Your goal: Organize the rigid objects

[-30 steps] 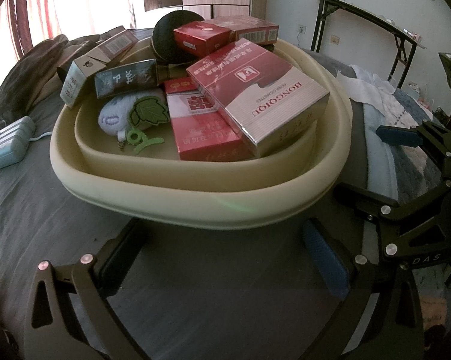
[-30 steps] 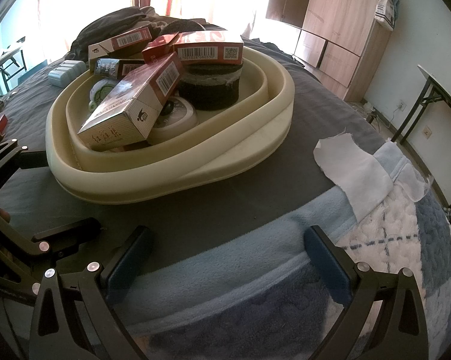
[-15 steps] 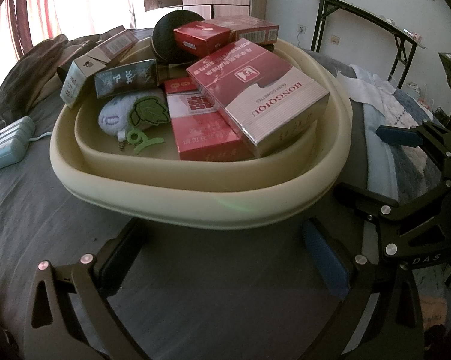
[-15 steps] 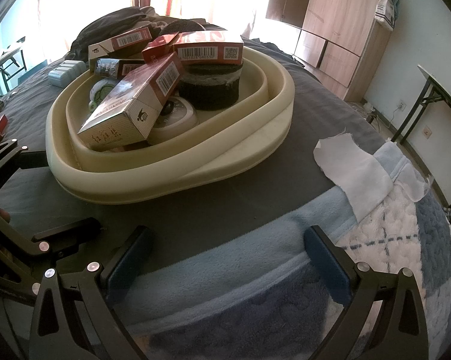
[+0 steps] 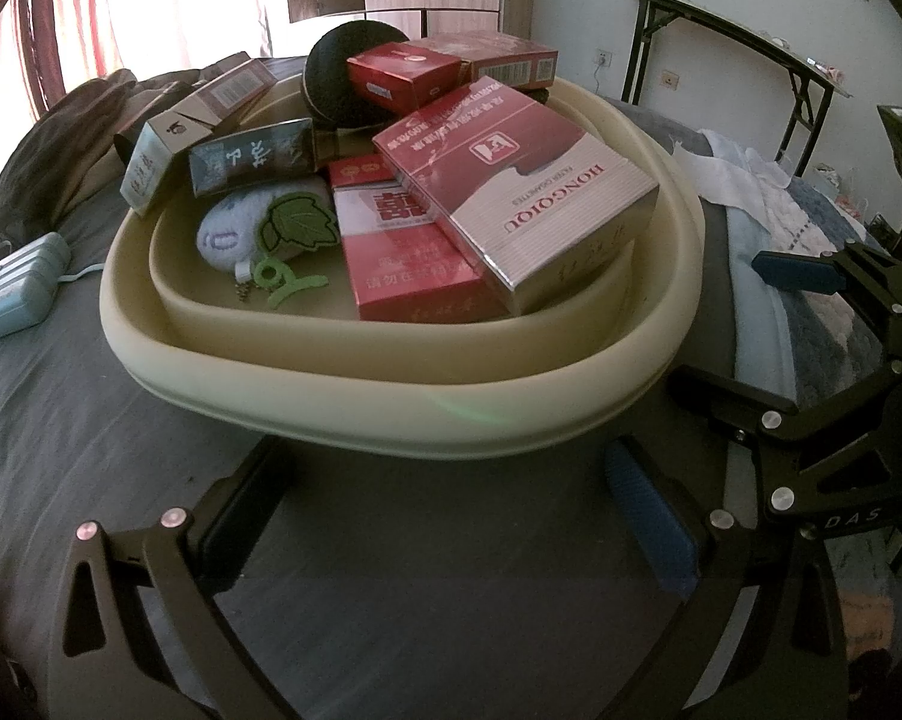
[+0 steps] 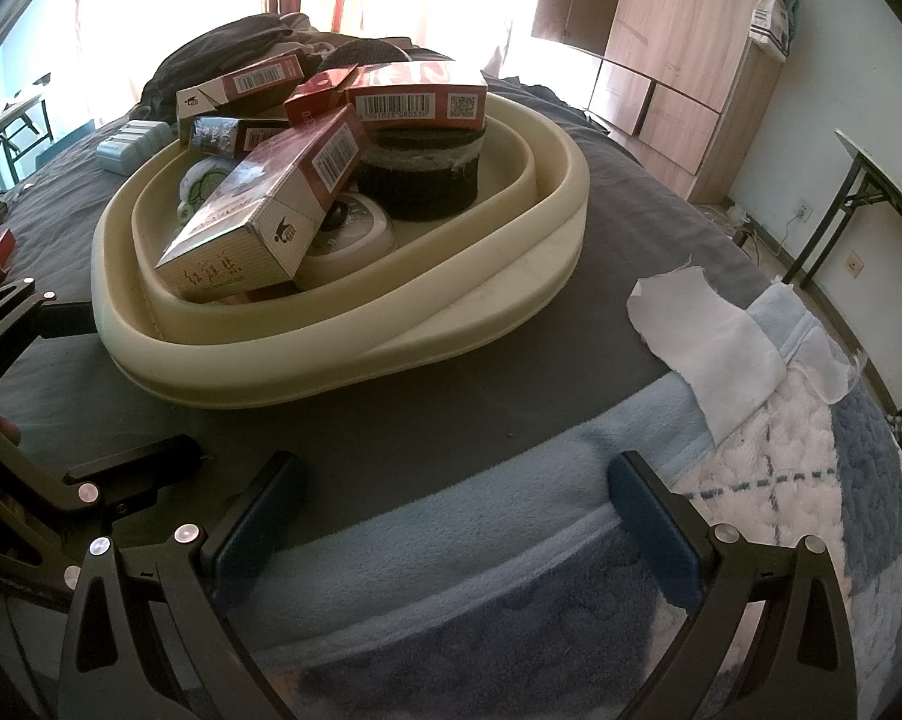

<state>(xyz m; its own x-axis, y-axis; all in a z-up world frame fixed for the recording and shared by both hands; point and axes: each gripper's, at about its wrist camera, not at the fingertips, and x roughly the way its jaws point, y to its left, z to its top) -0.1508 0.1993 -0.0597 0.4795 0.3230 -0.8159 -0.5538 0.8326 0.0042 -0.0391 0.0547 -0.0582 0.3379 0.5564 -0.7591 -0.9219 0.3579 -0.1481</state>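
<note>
Right now my left hand-held gripper (image 5: 451,492) hovers low over the dark grey bedsheet (image 5: 121,450), its fingers spread wide apart with nothing between them, just short of the near rim of the cream basin (image 5: 391,408). My right hand-held gripper (image 6: 451,498) is likewise spread wide and empty, above the pale blue blanket (image 6: 451,540) at the edge of the bed, with the basin ahead and to its left.

The basin sits on the bed and is piled with things. On top, tilted, lies a large red and white carton (image 5: 529,192), its lower end resting on the basin's inner rim. Under it lies a flatter red carton (image 5: 403,258). Beside that, on the basin floor, are a pale blue plush pouch (image 5: 229,234) with a green leaf tag (image 5: 298,222) and a green clip (image 5: 283,282). A dark teal box (image 5: 253,156) and a grey-white box (image 5: 151,165) lean on the far left rim. Toward the back, a small red box (image 5: 400,81) and another red carton (image 5: 499,63) rest on a round black object (image 6: 421,174). From the right wrist view a white round tin (image 6: 349,234) shows, partly under the large carton.

Outside the basin, a light blue case (image 5: 22,288) lies on the sheet to the left, and a white cloth (image 6: 703,324) lies on the blanket to the right.
</note>
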